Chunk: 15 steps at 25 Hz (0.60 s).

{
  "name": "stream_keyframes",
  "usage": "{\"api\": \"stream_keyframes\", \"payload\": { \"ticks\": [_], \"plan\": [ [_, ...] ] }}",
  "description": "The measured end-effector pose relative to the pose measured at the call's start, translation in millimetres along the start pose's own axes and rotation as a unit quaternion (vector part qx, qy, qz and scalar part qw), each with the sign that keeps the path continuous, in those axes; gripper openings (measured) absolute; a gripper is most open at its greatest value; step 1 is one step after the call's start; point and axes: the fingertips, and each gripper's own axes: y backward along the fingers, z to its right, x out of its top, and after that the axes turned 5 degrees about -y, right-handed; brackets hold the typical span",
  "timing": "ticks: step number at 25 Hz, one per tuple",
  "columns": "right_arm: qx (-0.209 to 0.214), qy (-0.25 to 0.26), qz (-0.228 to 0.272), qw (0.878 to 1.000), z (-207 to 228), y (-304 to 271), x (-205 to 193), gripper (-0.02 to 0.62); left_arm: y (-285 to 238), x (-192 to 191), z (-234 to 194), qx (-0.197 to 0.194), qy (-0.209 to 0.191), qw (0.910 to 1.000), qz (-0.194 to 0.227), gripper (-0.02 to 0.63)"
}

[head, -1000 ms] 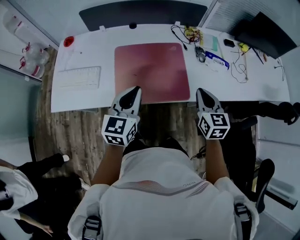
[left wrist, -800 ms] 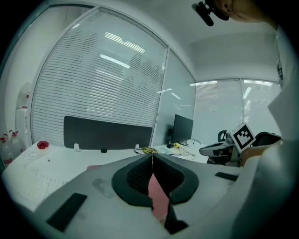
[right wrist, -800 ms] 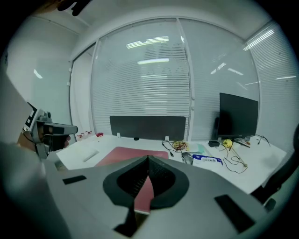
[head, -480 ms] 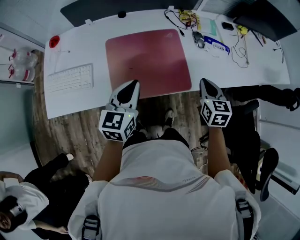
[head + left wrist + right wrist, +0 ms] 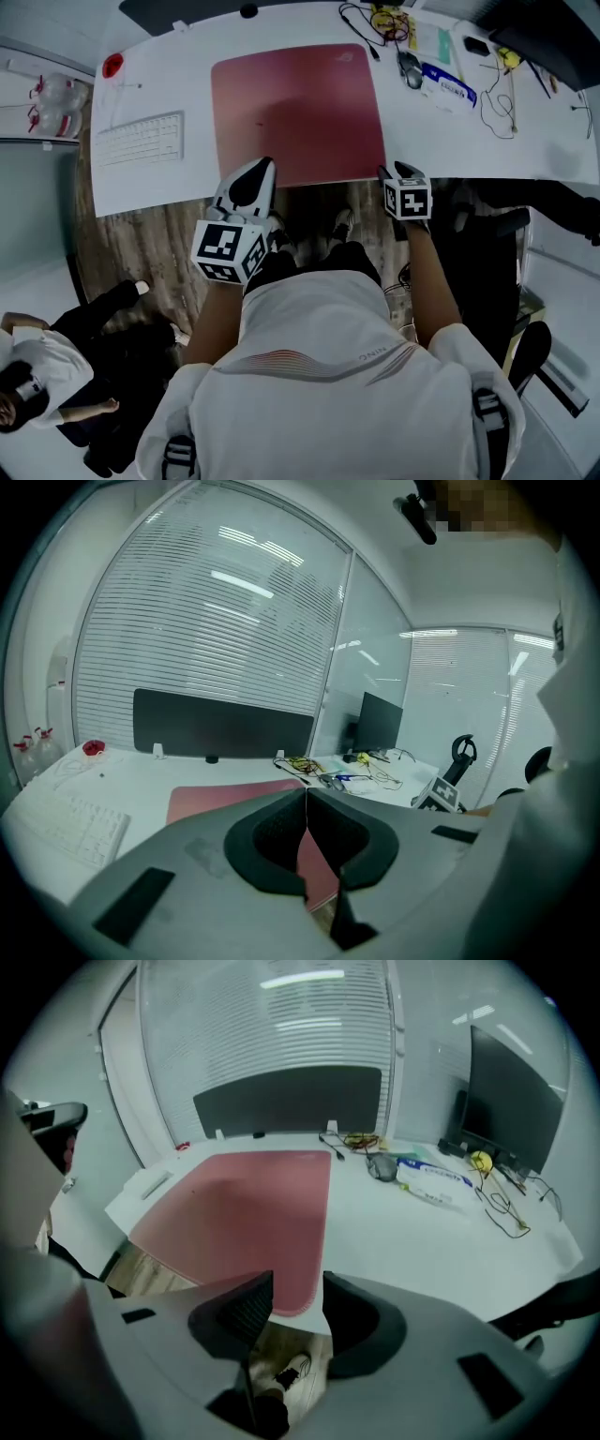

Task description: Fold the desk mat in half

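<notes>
Presently, the desk mat (image 5: 295, 112) lies flat and unfolded on the white counter (image 5: 450, 141), its near edge along the counter's front edge. The right claw (image 5: 298, 1283) has its jaws spread, having just been opening. The mat's near right corner shows in the gap between them, not pinched. The left claw (image 5: 306, 794) has its jaws pressed together at the tips, nothing between them, poised by the mat's near left edge; contact cannot be confirmed. A keyboard (image 5: 141, 139) lies left of the mat, apart from it.
</notes>
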Motion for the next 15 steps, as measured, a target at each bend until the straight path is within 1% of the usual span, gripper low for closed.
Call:
{"api": "stream_keyframes", "payload": {
  "ticks": [3, 8, 12, 14, 15],
  "plan": [
    [0.003, -0.006, -0.021, 1.0, 4, -22, -13, 0.216, 1, -6, -1, 0.012, 0.004, 0.9999, -0.007, 0.014],
    [0.005, -0.012, -0.038, 0.999, 2, -35, -19, 0.209, 2, -13, -3, 0.022, 0.008, 0.9996, -0.017, 0.014],
    [0.014, -0.044, -0.026, 0.999, 3, -38, -22, 0.195, 2, -17, -3, 0.022, 0.012, 0.9995, -0.019, 0.014],
    [0.014, -0.048, -0.017, 0.999, 3, -37, -22, 0.191, 3, -19, -5, 0.021, 0.015, 0.9995, -0.02, 0.014],
    [0.015, -0.049, -0.014, 0.999, 2, -37, -23, 0.176, 4, -20, -6, 0.02, 0.017, 0.9994, -0.021, 0.014]
  ]
}}
